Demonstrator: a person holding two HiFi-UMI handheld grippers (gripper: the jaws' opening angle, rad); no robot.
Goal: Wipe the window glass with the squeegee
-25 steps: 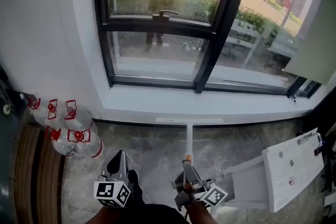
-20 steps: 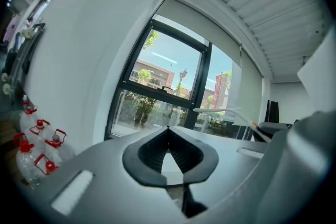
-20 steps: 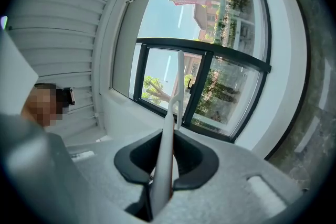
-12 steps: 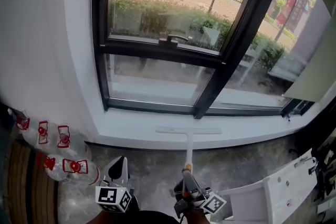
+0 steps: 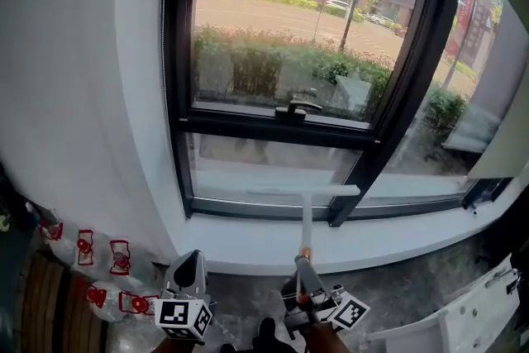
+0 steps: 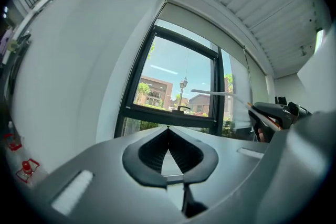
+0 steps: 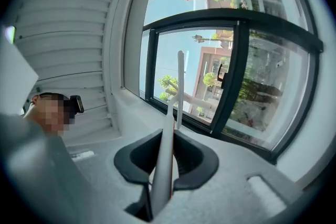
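Bottles [image 5: 103,293] with red labels lie below the window's [image 5: 273,131] left corner. Under the window's lower pane, the left gripper [image 5: 188,262] has its jaws pressed together on nothing. Nearer the window's centre post, the right gripper [image 5: 302,262] clamps the squeegee [image 5: 305,215] by its handle, with the blade level in front of that lower pane.

The squeegee [image 5: 305,215] rises from the right claw [image 5: 301,260] to lie across the lower pane [image 5: 248,165] under the window handle [image 5: 297,107], with the left claw [image 5: 188,260] beside it on the left (nothing in it) and bottles [image 5: 107,293] on the floor further left, below the sill [image 5: 240,248].
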